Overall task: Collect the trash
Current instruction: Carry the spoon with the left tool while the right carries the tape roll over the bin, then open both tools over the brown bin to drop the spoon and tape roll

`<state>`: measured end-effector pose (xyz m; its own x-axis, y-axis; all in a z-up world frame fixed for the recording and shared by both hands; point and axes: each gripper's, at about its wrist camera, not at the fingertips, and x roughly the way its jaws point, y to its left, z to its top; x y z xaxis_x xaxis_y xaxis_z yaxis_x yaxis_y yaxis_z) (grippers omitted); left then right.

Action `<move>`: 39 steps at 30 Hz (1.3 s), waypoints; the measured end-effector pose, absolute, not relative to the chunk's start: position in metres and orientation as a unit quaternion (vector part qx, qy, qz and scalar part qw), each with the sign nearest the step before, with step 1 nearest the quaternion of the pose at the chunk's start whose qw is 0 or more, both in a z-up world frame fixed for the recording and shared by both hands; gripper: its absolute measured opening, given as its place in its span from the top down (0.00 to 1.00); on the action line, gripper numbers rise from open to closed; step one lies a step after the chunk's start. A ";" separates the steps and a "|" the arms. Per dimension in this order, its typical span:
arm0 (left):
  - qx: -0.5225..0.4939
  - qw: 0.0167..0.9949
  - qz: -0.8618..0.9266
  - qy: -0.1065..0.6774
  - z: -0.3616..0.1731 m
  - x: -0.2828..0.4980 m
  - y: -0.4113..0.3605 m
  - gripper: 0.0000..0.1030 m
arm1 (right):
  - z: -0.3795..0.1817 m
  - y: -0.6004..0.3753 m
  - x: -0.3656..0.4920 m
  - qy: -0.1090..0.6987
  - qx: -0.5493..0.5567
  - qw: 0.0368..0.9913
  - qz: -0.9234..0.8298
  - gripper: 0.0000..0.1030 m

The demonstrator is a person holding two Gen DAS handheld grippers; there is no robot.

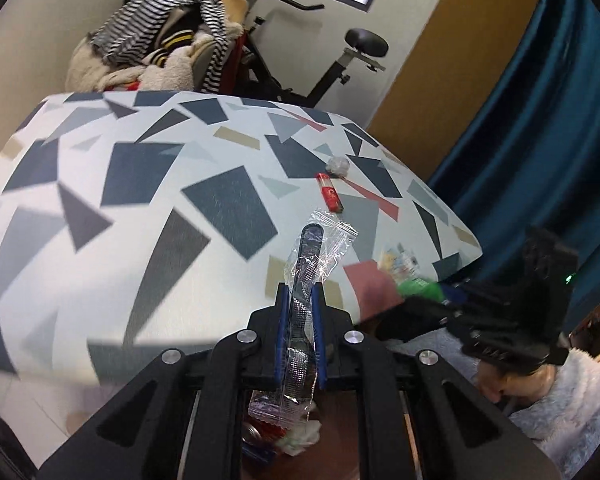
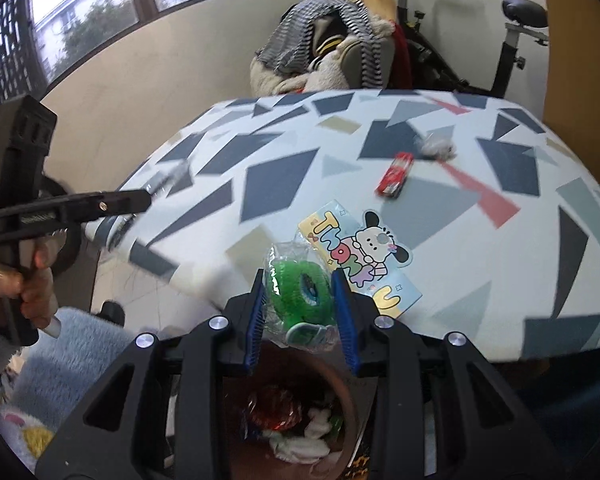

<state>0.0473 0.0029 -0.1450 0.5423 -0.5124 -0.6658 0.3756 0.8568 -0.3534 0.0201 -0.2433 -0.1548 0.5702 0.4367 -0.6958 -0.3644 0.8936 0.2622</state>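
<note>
1. Left gripper (image 1: 301,312): jaws closed tight on a clear plastic wrapper (image 1: 318,256), long and crinkled, with a dark spoon-shaped piece inside. The wrapper sticks up past the fingertips and hangs down behind them, at the near edge of the table (image 1: 140,208).
2. Right gripper (image 2: 300,300): jaws part-open, pads pressed on a green roll (image 2: 296,288) sealed in clear film, held at the table's near edge.
3. On the table, toward its far right: red packet (image 2: 395,174), narrow and glossy; crumpled white wad (image 2: 436,146) just beyond it. Cartoon card (image 2: 364,252), a white dog with pastel letters, lies flat near the edge, just right of the roll.
4. Bin (image 2: 340,384) below the table edge, under both grippers, holding red and white scraps.
5. Right view only: card print is legible; the left tool appears side-on, hand (image 2: 24,280) on its grip. Left view only: wrapper detail; the card is a blur.
</note>
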 end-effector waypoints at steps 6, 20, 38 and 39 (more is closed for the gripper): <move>-0.105 0.879 -0.239 0.399 -0.145 0.009 0.013 0.89 | -0.174 -0.213 -0.003 0.427 -0.025 0.868 0.252 0.66; -0.136 0.888 -0.219 0.381 -0.146 -0.026 0.026 0.89 | -0.223 -0.182 -0.010 0.491 -0.025 0.827 0.273 0.65; -0.130 0.884 -0.222 0.391 -0.155 -0.031 0.019 0.89 | -0.225 -0.188 -0.006 0.477 -0.005 0.842 0.251 0.31; -0.130 0.882 -0.221 0.394 -0.155 -0.031 0.019 0.89 | -0.225 -0.190 -0.007 0.476 -0.004 0.843 0.250 0.28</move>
